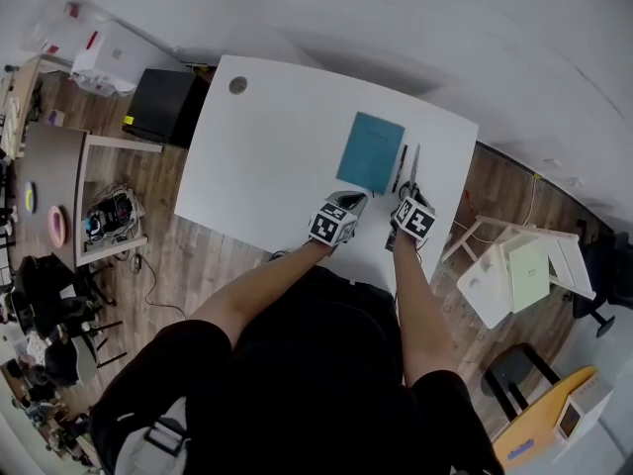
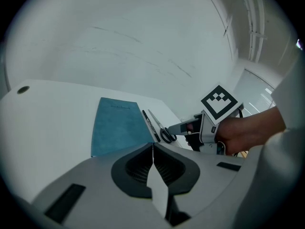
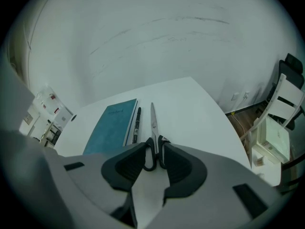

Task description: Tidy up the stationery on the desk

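A teal notebook (image 1: pixel 370 152) lies on the white desk (image 1: pixel 267 146), with a black pen (image 1: pixel 400 168) and a pair of scissors (image 1: pixel 414 166) side by side to its right. In the right gripper view the scissors (image 3: pixel 153 118) point away from me and their black handles sit between the jaws of my right gripper (image 3: pixel 155 155), which stand slightly apart around them; the pen (image 3: pixel 137 123) and notebook (image 3: pixel 112 125) lie to the left. My left gripper (image 2: pixel 152 146) is shut and empty at the notebook's (image 2: pixel 116 125) near edge. From there, the right gripper (image 2: pixel 183 127) shows at the scissors (image 2: pixel 164 133).
A round cable hole (image 1: pixel 237 85) marks the desk's far left corner. A black box (image 1: pixel 166 105) stands on the floor left of the desk. A white chair (image 1: pixel 514 270) stands to the right. The desk's near edge runs just under both grippers.
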The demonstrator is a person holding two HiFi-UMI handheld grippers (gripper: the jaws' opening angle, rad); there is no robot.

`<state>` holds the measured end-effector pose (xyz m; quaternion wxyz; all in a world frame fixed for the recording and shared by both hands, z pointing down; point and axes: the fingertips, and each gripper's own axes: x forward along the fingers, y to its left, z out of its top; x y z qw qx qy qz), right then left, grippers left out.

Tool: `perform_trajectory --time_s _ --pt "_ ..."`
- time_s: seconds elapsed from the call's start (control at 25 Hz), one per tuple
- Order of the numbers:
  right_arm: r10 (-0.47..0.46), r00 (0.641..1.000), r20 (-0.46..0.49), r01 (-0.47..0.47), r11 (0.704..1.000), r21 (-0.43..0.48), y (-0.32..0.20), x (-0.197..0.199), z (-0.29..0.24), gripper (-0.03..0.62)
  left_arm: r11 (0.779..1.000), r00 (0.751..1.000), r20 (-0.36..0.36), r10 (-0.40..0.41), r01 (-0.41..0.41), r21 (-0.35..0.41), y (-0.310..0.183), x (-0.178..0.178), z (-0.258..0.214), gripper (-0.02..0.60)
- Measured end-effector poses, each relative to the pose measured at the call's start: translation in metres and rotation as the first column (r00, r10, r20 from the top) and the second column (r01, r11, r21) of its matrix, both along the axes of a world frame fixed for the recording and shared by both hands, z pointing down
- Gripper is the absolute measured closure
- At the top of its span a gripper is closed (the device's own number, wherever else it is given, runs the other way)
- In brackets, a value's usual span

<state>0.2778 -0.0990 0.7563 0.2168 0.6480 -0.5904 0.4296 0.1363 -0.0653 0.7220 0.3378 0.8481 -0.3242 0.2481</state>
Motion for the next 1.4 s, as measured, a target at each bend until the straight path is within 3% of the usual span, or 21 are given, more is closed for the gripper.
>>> perform_trajectory --time_s 0.28,0.4,0.48,0.56,0.68,0.76,0.92,1.0,1.08,1.16,1.2,1.32,1.4 --pt "0.035 0.999 0.004 -0.035 0.998 0.053 0.031 -0.017 -0.036 0.477 0.999 0.995 -0.093 -0.035 0.036 0.007 0.012 -0.029 -0.030 0.566" --pt "0.088 0.996 0.014 -0.089 0.984 0.154 0.042 -0.031 -0.084 0.479 0.998 0.983 -0.170 -0.063 0.062 -0.014 0.020 -0.054 -0.058 0.566" --pt "0.102 0.994 0.030 -0.107 0.970 0.217 0.053 -0.048 -0.114 0.482 0.999 0.984 -0.176 -0.038 0.041 0.010 0.027 -0.075 -0.075 0.566" --pt "0.086 0.996 0.040 -0.093 0.959 0.268 0.066 -0.073 -0.139 0.524 1.000 0.985 -0.175 -0.005 0.009 0.022 0.037 -0.097 -0.087 0.566" --pt "-0.024 0.999 0.047 0.007 0.941 0.338 0.087 -0.129 -0.161 0.548 0.999 0.982 -0.184 0.043 -0.039 0.025 0.053 -0.125 -0.098 0.566" --pt "-0.084 0.995 0.059 0.057 0.930 0.362 0.102 -0.169 -0.168 0.553 0.996 0.978 -0.195 0.075 -0.065 0.057 0.062 -0.139 -0.106 0.566" --pt "-0.095 0.993 0.064 0.065 0.929 0.364 0.135 -0.236 -0.179 0.554 0.984 0.973 -0.190 0.132 -0.105 0.147 0.084 -0.165 -0.128 0.566" --pt "-0.090 0.996 0.014 0.080 0.931 0.356 0.153 -0.253 -0.186 0.554 0.979 0.973 -0.192 0.130 -0.095 0.182 0.099 -0.173 -0.142 0.566" --pt "-0.091 0.995 -0.031 0.096 0.926 0.365 0.172 -0.259 -0.197 0.553 0.958 0.973 -0.164 0.164 -0.117 0.263 0.120 -0.171 -0.164 0.566" --pt "-0.098 0.994 -0.047 0.109 0.911 0.397 0.193 -0.262 -0.211 0.553 0.921 0.971 -0.127 0.203 -0.146 0.362 0.151 -0.165 -0.188 0.566" --pt "-0.105 0.993 -0.046 0.114 0.901 0.419 0.205 -0.262 -0.218 0.553 0.916 0.971 -0.133 0.198 -0.134 0.379 0.166 -0.163 -0.197 0.566" --pt "-0.132 0.991 -0.016 0.122 0.856 0.503 0.245 -0.256 -0.244 0.554 0.934 0.977 -0.179 0.117 -0.047 0.355 0.204 -0.163 -0.205 0.568" --pt "-0.159 0.987 -0.019 0.142 0.813 0.565 0.278 -0.247 -0.264 0.554 0.934 0.977 -0.202 0.067 0.011 0.358 0.231 -0.162 -0.211 0.568"
